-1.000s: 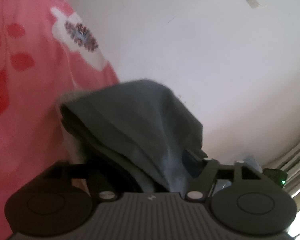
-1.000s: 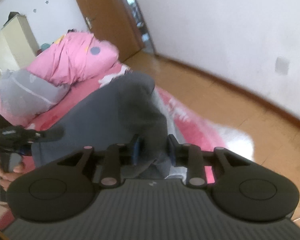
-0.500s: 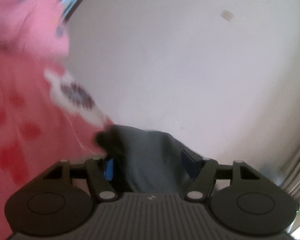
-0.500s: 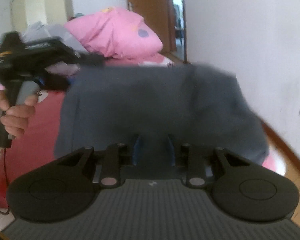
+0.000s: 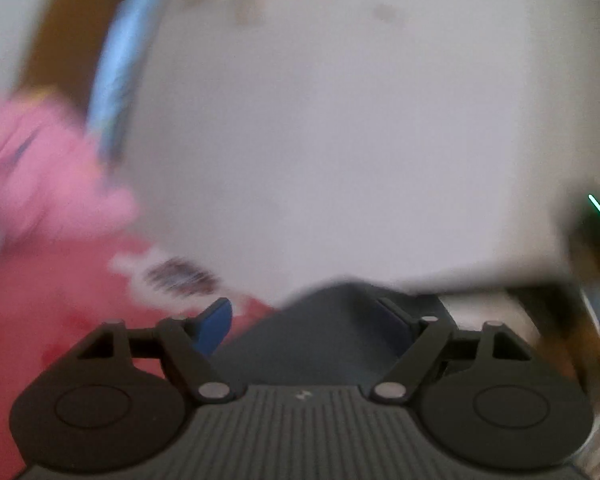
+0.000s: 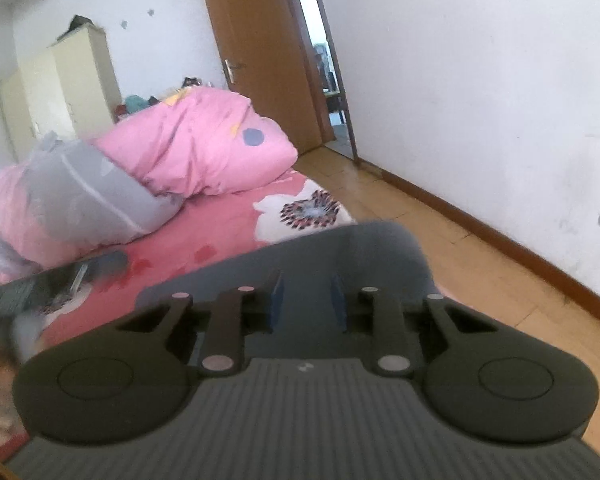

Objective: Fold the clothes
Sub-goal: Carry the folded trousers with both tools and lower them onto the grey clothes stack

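A wide bed with a coral-pink flowered sheet [image 6: 220, 232] filled the left of the right wrist view; a white plastered wall [image 6: 480, 80] ran down the right above a tan wooden floor [image 6: 480, 272], with a brown wooden door [image 6: 256, 56] standing ajar at the far end and a cream wardrobe [image 6: 64, 88] beyond the bed; a bunched pink quilt [image 6: 196, 148] lay on the sheet, with a grey pillow [image 6: 88, 196] against it. The dark grey cloth garment [image 6: 340, 256] hung low in front of both cameras, over the near edge of the bed, stretched between the two tools. The right gripper [image 6: 306, 304] had its blue-padded fingers a little apart, the grey cloth lying between them; whether they pinched it could not be told. In the heavily blurred left wrist view, the left gripper [image 5: 308, 322] held its fingers spread wide, the garment [image 5: 324, 332] lying loose between them.
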Motion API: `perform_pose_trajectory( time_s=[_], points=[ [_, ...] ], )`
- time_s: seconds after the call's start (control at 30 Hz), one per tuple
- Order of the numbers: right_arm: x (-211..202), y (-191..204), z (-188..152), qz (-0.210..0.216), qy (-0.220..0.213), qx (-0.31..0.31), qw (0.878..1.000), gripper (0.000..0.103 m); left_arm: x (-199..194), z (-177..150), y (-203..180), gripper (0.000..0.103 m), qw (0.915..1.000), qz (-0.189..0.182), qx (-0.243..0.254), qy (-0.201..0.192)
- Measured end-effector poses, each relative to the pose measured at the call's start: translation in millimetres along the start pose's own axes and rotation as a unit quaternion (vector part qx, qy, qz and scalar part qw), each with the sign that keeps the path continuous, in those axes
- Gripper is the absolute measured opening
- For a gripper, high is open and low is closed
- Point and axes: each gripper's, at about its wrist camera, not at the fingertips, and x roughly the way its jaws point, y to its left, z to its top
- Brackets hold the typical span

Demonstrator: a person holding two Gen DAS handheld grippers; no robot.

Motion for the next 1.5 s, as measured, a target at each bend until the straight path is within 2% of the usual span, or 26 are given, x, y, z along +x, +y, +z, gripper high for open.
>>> perform_pose_trajectory(
  time_s=[0.03, 0.07, 0.13, 0.23, 0.3, 0.37, 0.4, 0.5, 0.57, 0.6, 0.67, 0.73, 0.83, 0.93, 0.97, 1.07, 1.1, 1.17, 1.3, 1.4, 1.43, 1.5],
  points=[
    [13, -2, 3, -0.012, 0.007, -0.003, 1.000, 0.022, 7, -5, -15, 0.078, 0.9990, -0.002, 0.040, 0.021],
    [27, -5, 4, -0.027, 0.017, -0.007, 0.999, 0.021, 16, -13, -27, 0.072, 0.9962, 0.006, 0.074, 0.045],
    [58, -18, 2, -0.057, 0.046, 0.001, 0.997, 0.020, 30, -28, -39, 0.071, 0.9907, 0.024, 0.110, 0.076],
    [80, -46, -7, -0.064, 0.088, 0.049, 0.993, 0.015, 33, -41, -38, 0.070, 0.9895, 0.024, 0.110, 0.091],
    [71, -54, 2, -0.048, 0.076, 0.094, 0.992, 0.016, 33, -44, -35, 0.071, 0.9899, 0.019, 0.104, 0.095],
    [60, -55, 12, -0.028, 0.052, 0.109, 0.992, 0.016, 31, -44, -29, 0.072, 0.9908, 0.013, 0.095, 0.096],
    [60, -58, 15, -0.032, 0.049, 0.112, 0.992, 0.015, 30, -44, -27, 0.073, 0.9912, 0.011, 0.090, 0.096],
    [75, -84, 12, -0.092, 0.088, 0.144, 0.981, 0.017, 27, -45, -21, 0.074, 0.9927, 0.007, 0.073, 0.095],
    [65, -102, 9, -0.132, 0.078, 0.179, 0.972, 0.023, 22, -43, -19, 0.077, 0.9934, 0.005, 0.066, 0.094],
    [49, -103, 10, -0.140, 0.055, 0.178, 0.972, 0.023, 20, -41, -17, 0.079, 0.9937, 0.005, 0.064, 0.092],
    [10, -98, 10, -0.142, 0.005, 0.165, 0.976, 0.023, 17, -37, -12, 0.079, 0.9948, 0.005, 0.057, 0.084],
    [-28, -85, 6, -0.114, -0.037, 0.148, 0.982, 0.023, 12, -34, -8, 0.079, 0.9960, 0.004, 0.048, 0.076],
    [-75, -52, -16, -0.070, -0.066, 0.099, 0.990, 0.023, 7, -32, -6, 0.085, 0.9967, -0.001, 0.047, 0.067],
    [-89, -25, -53, -0.088, -0.047, 0.042, 0.994, 0.023, 12, -36, -14, 0.087, 0.9931, 0.004, 0.063, 0.099],
    [-86, -24, -67, -0.101, -0.029, 0.041, 0.994, 0.023, 17, -38, -16, 0.087, 0.9913, 0.008, 0.067, 0.113],
    [-83, -36, -97, -0.127, 0.009, 0.077, 0.989, 0.022, 19, -38, -15, 0.088, 0.9917, 0.011, 0.055, 0.116],
    [-90, -36, -103, -0.131, 0.005, 0.092, 0.987, 0.023, 18, -36, -15, 0.088, 0.9921, 0.010, 0.047, 0.116],
    [-113, -26, -105, -0.132, -0.033, 0.106, 0.985, 0.024, 14, -31, -12, 0.088, 0.9934, 0.011, 0.037, 0.108],
    [-127, 0, -106, -0.095, -0.082, 0.090, 0.988, 0.024, 5, -28, -12, 0.088, 0.9946, 0.012, 0.026, 0.100],
    [-102, 19, -117, -0.079, -0.057, 0.042, 0.994, 0.025, 8, -35, -23, 0.092, 0.9886, 0.015, 0.061, 0.137],
    [-93, 24, -122, -0.089, -0.040, 0.029, 0.995, 0.025, 7, -38, -26, 0.092, 0.9858, 0.020, 0.075, 0.149],
    [-83, 36, -132, -0.119, -0.015, 0.010, 0.993, 0.025, -4, -40, -27, 0.091, 0.9846, 0.035, 0.089, 0.146]
  ],
)
